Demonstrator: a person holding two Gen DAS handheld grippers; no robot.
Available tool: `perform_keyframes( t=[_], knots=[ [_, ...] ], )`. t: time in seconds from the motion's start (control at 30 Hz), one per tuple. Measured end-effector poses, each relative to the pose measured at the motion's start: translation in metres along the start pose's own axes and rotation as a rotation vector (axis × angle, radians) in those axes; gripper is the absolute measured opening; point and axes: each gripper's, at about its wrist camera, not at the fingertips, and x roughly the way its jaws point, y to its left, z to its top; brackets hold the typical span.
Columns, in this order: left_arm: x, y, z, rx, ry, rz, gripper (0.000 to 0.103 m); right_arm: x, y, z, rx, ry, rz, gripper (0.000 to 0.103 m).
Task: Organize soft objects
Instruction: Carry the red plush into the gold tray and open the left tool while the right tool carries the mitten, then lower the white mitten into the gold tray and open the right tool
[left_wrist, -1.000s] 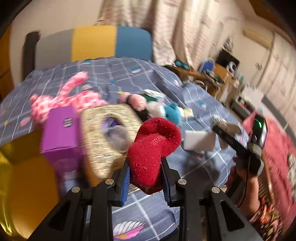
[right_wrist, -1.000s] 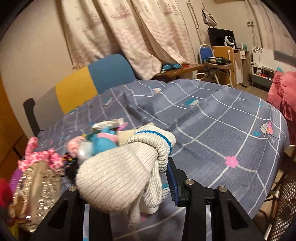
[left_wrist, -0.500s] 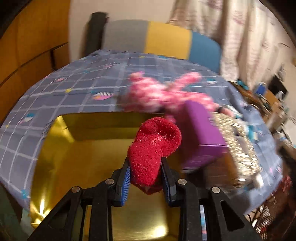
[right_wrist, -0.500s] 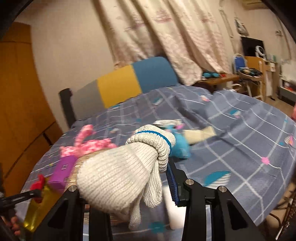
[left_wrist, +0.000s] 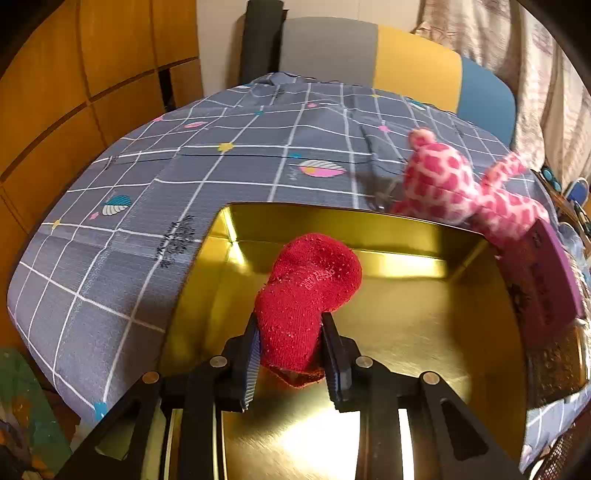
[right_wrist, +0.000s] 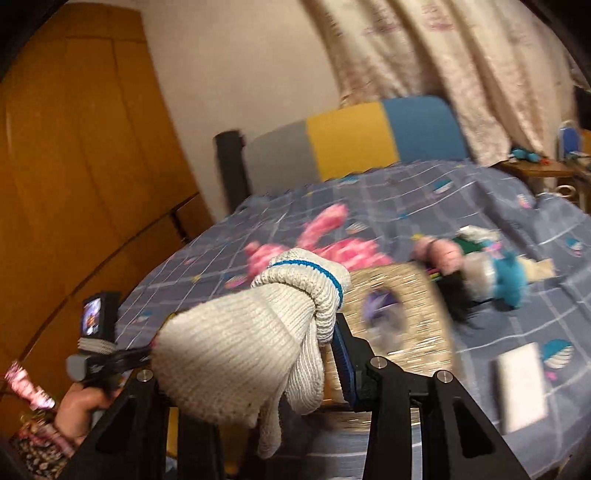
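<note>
— Red sock (left_wrist: 308, 295), fuzzy knit: where is it?

— Clamped between the two fingers of the left gripper (left_wrist: 291, 363), cuff end down between the pads, toe end sticking up and forward. It hangs over the open gold tin (left_wrist: 406, 332), whose shiny floor lies straight ahead of and below the fingers.

— What sits around that tin?

— Beyond its far rim, ahead and to the right of the left gripper, a pink-and-white spotted plush (left_wrist: 454, 188) lies on the grey checked bedspread (left_wrist: 184, 177), leaning against the tin's edge. To the right, a purple box (left_wrist: 550, 273) stands against the tin's right wall.

— And the other hand?

— The right gripper (right_wrist: 258, 369) is closed on a bundled cream knit glove (right_wrist: 243, 343) with a blue stripe round its cuff. The bundle fills the space between the fingers and hides the left one; loose glove fingers dangle below.

— What lies ahead of it?

— Just past the glove, a glittery woven box (right_wrist: 402, 314), blurred. Further ahead and right, a small heap of soft toys (right_wrist: 476, 266), pink and teal, on the bedspread. A white card (right_wrist: 522, 384) lies to the right. Low on the left, the person's left hand (right_wrist: 85, 406) grips the other tool's handle.
</note>
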Motion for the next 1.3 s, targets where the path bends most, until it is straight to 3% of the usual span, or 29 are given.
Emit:
perform_keyframes(
  t=[0.33,0.6,0.7,0.77,0.97,1.3],
  knots=[
    [0.036,0.014,0.014,-0.03,0.054,-0.003,0.03,0.057,0.044,-0.019,-0.035,0.14,0.078,0.04],
    [0.05,0.028,0.031,-0.126,0.108,-0.065,0.051,0.09,0.064,-0.025,-0.04,0.217,0.104,0.04],
    [0.041,0.038,0.027,-0.195,0.12,-0.152,0.051,0.102,0.069,-0.027,-0.046,0.244,0.115,0.04],
    [0.03,0.044,0.021,-0.224,0.101,-0.167,0.052,0.112,0.073,-0.029,-0.048,0.266,0.119,0.041],
    [-0.009,0.053,-0.008,-0.246,0.015,-0.158,0.052,0.153,0.086,-0.034,-0.014,0.36,0.137,0.041],
    [-0.032,0.044,-0.047,-0.197,0.025,-0.172,0.052,0.23,0.113,-0.031,-0.006,0.472,0.108,0.042]
  ],
)
